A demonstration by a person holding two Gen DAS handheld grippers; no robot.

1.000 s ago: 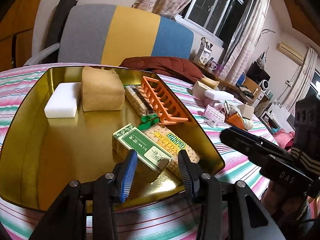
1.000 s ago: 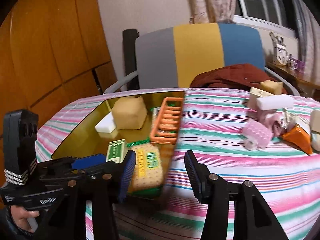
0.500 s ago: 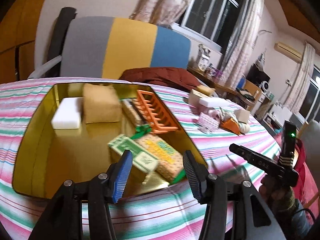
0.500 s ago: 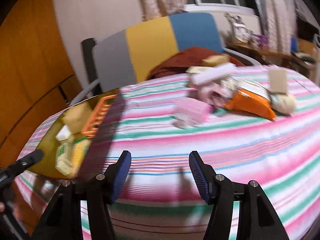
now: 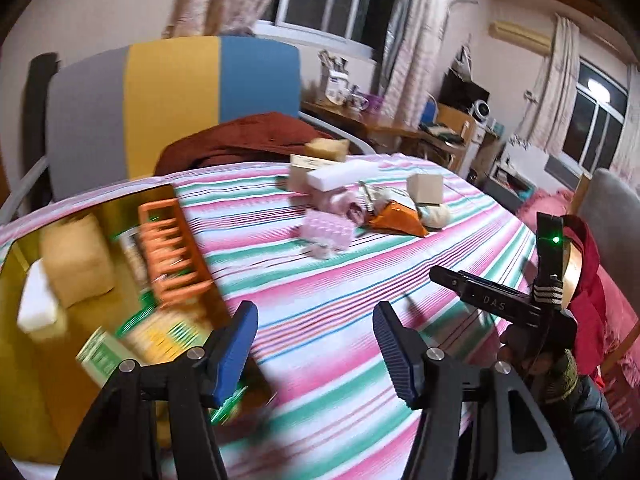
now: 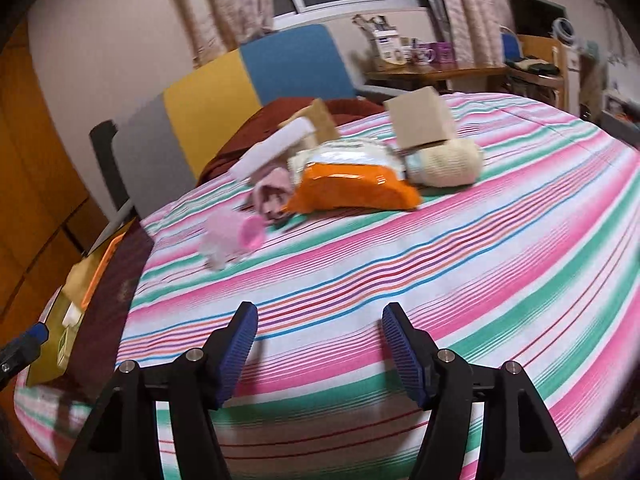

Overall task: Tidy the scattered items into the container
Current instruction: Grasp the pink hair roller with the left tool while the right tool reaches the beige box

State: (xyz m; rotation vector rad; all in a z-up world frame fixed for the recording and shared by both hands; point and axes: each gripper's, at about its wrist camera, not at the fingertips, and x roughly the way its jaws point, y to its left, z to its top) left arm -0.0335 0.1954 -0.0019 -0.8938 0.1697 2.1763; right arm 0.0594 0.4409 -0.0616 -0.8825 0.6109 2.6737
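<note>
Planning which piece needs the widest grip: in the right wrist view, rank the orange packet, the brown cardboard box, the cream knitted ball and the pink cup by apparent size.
Largest to smallest as they look:
1. orange packet
2. cream knitted ball and brown cardboard box: too alike to rank
3. pink cup, though blurred and nearest the camera

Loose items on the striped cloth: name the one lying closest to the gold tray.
The pink plastic piece: it lies apart from the heap, on the side toward the gold tray.

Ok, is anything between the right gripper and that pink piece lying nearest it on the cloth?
Nothing visible. Only bare striped tablecloth lies between the empty, opening right gripper and the pink piece; the orange packet sits farther back.
</note>
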